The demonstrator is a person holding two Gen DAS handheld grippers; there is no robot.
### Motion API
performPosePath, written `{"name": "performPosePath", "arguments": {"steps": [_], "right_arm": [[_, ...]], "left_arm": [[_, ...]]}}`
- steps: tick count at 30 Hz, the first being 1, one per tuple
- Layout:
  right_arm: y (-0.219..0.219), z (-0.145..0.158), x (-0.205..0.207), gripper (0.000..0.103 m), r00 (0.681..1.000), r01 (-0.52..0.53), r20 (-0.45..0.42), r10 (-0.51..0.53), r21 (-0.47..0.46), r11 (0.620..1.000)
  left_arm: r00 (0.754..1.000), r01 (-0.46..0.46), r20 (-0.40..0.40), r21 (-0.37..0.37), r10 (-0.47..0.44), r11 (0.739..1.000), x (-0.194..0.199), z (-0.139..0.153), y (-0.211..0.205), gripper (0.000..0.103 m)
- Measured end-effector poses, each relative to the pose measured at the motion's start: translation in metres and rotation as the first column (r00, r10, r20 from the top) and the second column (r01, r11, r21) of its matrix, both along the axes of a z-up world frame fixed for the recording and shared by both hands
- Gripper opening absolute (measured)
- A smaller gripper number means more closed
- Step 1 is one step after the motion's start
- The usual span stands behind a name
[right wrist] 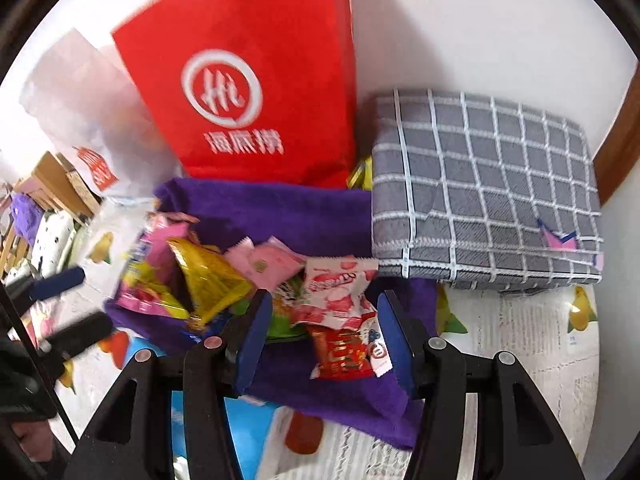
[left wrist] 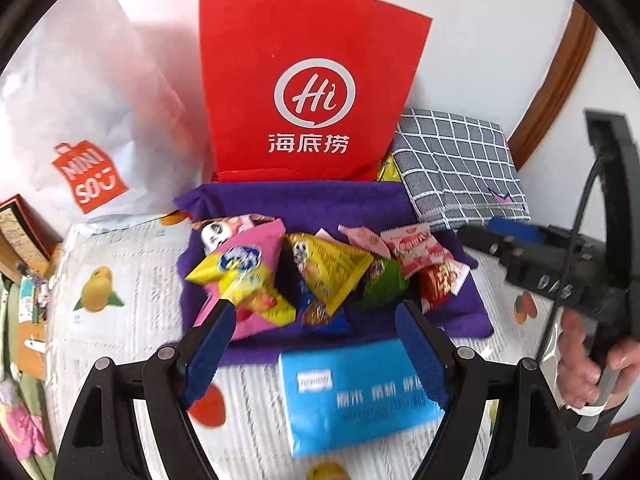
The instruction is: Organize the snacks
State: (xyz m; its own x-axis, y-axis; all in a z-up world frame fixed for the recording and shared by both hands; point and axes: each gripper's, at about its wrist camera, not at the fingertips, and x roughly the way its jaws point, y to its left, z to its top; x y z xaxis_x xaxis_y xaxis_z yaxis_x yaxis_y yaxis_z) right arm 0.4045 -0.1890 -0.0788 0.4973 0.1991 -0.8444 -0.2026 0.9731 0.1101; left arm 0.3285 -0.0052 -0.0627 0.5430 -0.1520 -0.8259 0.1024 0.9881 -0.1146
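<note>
A heap of snack packets (left wrist: 320,268) lies on a purple towel (left wrist: 320,200) in front of a red paper bag (left wrist: 304,92). My left gripper (left wrist: 316,346) hovers open at the near edge of the heap, over a blue tissue pack (left wrist: 352,396), with nothing between its fingers. In the right wrist view my right gripper (right wrist: 324,340) stands open over the heap's right side. A red packet (right wrist: 340,354) and a pink-and-white strawberry packet (right wrist: 336,292) lie between its fingers, and the left pad stands clear of them. The left gripper's fingers (right wrist: 60,280) show blurred at that view's left edge.
A white shopping bag (left wrist: 92,120) leans left of the red bag. A grey checked folded cloth (right wrist: 488,188) sits to the right against the wall. A fruit-printed white cloth (left wrist: 120,280) covers the surface. Clutter lies past its left edge. A hand (left wrist: 580,352) holds the right gripper.
</note>
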Motion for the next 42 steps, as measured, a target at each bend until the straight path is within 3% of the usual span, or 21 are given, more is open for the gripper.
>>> {"name": "performPosePath", "arguments": {"steps": [7, 12, 19, 26, 31, 35, 42], "right_arm": [[0.010, 0.042, -0.065, 0.055, 0.996, 0.014, 0.083, -0.014, 0.002, 1.000], [0.010, 0.076, -0.129, 0.066, 0.987, 0.040, 0.159, -0.039, -0.004, 0.999], [0.007, 0.101, -0.211, 0.071, 0.975, 0.083, 0.204, -0.086, 0.022, 0.996], [0.010, 0.105, -0.276, 0.082, 0.957, 0.138, 0.258, -0.129, -0.018, 0.990], [0.005, 0.103, -0.303, 0.082, 0.959, 0.139, 0.242, -0.144, 0.038, 0.990], [0.008, 0.101, -0.326, 0.082, 0.950, 0.162, 0.270, -0.156, 0.000, 0.987], [0.010, 0.100, -0.359, 0.096, 0.931, 0.186, 0.321, -0.171, -0.016, 0.982]], "left_arm": [[0.996, -0.009, 0.085, -0.001, 0.009, 1.000, -0.057, 0.036, 0.004, 0.081], [0.990, -0.013, 0.139, -0.009, 0.014, 1.000, -0.101, 0.056, 0.006, 0.082], [0.981, -0.006, 0.196, -0.019, 0.010, 1.000, -0.165, 0.076, 0.007, 0.084], [0.974, -0.014, 0.226, -0.006, 0.015, 1.000, -0.214, 0.079, 0.005, 0.087], [0.967, -0.021, 0.253, -0.001, 0.021, 1.000, -0.243, 0.080, 0.007, 0.087], [0.960, -0.041, 0.277, 0.007, 0.037, 0.999, -0.266, 0.080, 0.008, 0.087], [0.954, -0.069, 0.293, 0.014, 0.062, 0.998, -0.291, 0.077, 0.010, 0.087]]}}
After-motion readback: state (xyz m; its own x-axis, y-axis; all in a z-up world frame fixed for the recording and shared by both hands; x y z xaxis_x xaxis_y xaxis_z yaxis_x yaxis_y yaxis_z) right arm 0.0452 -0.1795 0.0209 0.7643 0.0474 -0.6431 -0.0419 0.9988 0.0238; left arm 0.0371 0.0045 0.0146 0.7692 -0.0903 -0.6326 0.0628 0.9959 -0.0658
